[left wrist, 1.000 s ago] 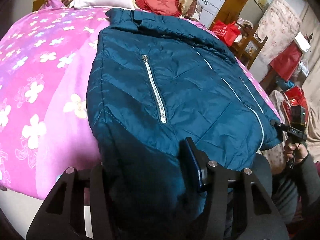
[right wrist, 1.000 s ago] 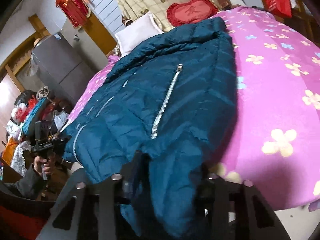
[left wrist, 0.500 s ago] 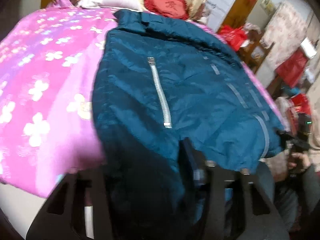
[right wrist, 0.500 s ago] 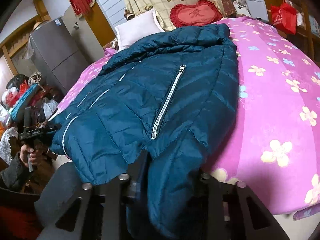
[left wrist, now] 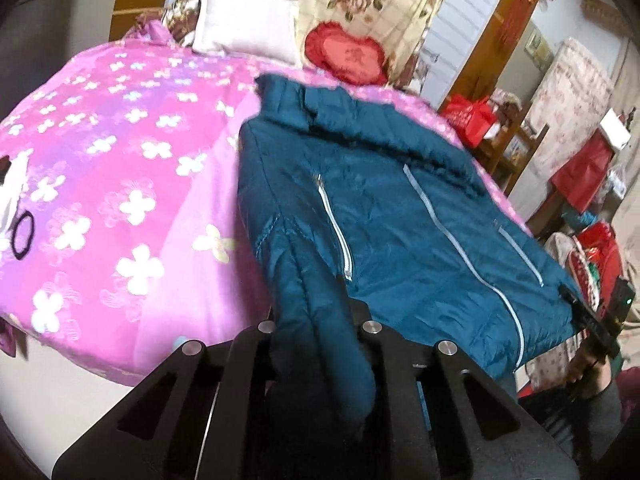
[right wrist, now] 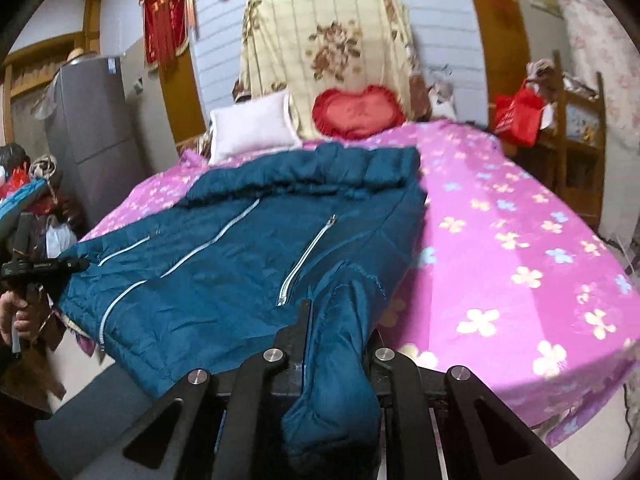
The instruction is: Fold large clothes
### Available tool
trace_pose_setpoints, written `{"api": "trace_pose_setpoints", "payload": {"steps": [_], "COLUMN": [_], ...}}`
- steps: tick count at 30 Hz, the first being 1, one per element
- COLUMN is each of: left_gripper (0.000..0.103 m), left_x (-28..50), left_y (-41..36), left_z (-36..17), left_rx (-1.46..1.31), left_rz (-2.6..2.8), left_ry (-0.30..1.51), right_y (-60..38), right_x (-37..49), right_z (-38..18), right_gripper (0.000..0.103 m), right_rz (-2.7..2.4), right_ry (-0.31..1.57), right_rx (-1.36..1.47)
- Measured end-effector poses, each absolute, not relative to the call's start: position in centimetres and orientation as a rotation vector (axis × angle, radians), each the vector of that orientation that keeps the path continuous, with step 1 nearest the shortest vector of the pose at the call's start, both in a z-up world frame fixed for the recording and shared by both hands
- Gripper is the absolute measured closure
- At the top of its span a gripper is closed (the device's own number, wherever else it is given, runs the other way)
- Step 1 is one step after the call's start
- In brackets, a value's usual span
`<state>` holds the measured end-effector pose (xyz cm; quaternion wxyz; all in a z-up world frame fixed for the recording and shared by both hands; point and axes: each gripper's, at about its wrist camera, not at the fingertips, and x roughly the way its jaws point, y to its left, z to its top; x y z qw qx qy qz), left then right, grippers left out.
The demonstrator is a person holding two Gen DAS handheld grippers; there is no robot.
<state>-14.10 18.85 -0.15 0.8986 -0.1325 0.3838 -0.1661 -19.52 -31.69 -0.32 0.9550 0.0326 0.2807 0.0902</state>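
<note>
A dark teal puffer jacket (left wrist: 400, 220) lies front up on the pink flowered bedcover (left wrist: 100, 200), collar toward the pillows, hem at the near edge. Its left-side sleeve (left wrist: 320, 344) runs between the fingers of my left gripper (left wrist: 320, 320), whose jaws are closing and pinch it. In the right wrist view the jacket (right wrist: 224, 264) spreads to the left, and its right-side sleeve (right wrist: 340, 360) is pinched in my right gripper (right wrist: 336, 332), jaws closing too. Each gripper also shows in the other view, my right gripper (left wrist: 600, 320) and my left gripper (right wrist: 40, 268), hand-held at the hem corners.
A white pillow (right wrist: 252, 128) and a red heart cushion (right wrist: 356, 112) lie at the bed's head. A black hair tie (left wrist: 22, 236) rests on the cover at the left. A grey fridge (right wrist: 92, 128) stands on one side, a wooden shelf (right wrist: 576, 128) with red bags on the other.
Both grippers have closed onto the sleeves and lifted, so each sleeve now bunches up off the bed edge. Both views have tilted up toward the headboard.
</note>
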Motion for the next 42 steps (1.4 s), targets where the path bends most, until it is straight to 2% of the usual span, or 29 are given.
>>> {"api": "trace_pose_setpoints", "payload": {"steps": [12,23,30,42], "left_gripper": [0.093,0.091,0.087,0.087], "left_x": [-19.6,-18.1,-17.2,-16.9], "left_y": [20.6,19.1,15.8,15.0], "left_z": [3.8,-0.1,-1.8,-3.9], "left_rx": [-0.216,-0.165,0.027,0.053], "left_rz": [-0.35,-0.248,-0.059,-0.005], "left_ry": [0.665,0.834,0.932,0.992], "right_y": [-30.6,-30.7,-30.6,-30.2], "right_x": [-25.6,-25.8,-25.0,-24.7], "right_z": [3.8,0.9,0.3,0.0], "right_gripper": [0.091,0.091,0.091,0.091], "right_rz": [0.12,0.082,0.069,0.052], "right_ry": [0.572,0.672,0.692,0.706], "right_rx": [0.108,0.161,0.166,0.148]}}
